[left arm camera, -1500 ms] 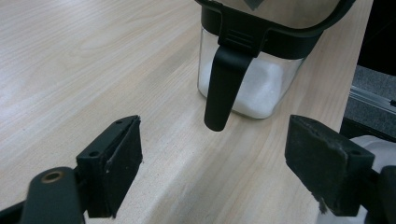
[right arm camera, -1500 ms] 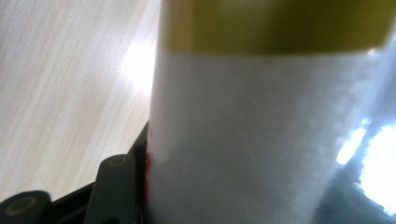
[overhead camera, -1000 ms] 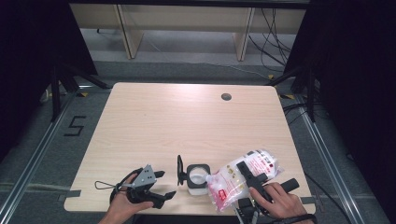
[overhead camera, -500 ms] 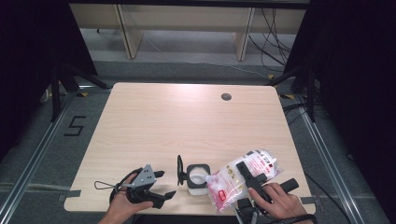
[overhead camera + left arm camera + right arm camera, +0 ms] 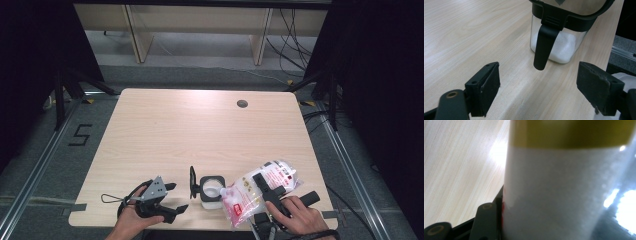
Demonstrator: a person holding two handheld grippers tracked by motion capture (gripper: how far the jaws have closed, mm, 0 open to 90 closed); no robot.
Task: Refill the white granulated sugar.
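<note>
A small clear container (image 5: 210, 197) with a black rim stands near the table's front edge, its black lid (image 5: 192, 181) hinged up on the left side. White granules fill its lower part (image 5: 560, 50). My right gripper (image 5: 262, 185) is shut on a clear plastic bag (image 5: 245, 197) with red print and white granules. The bag is tilted, with its lower corner at the container's mouth. In the right gripper view the bag (image 5: 564, 190) sits close against one finger (image 5: 486, 220). My left gripper (image 5: 176, 196) rests open just left of the container, with nothing between its jaws (image 5: 539, 85).
The light wooden table (image 5: 200, 135) has a round cable hole (image 5: 242, 103) at the back right. The container and bag sit close to the front edge. Wooden shelving (image 5: 200, 30) and cables lie on the floor beyond the table.
</note>
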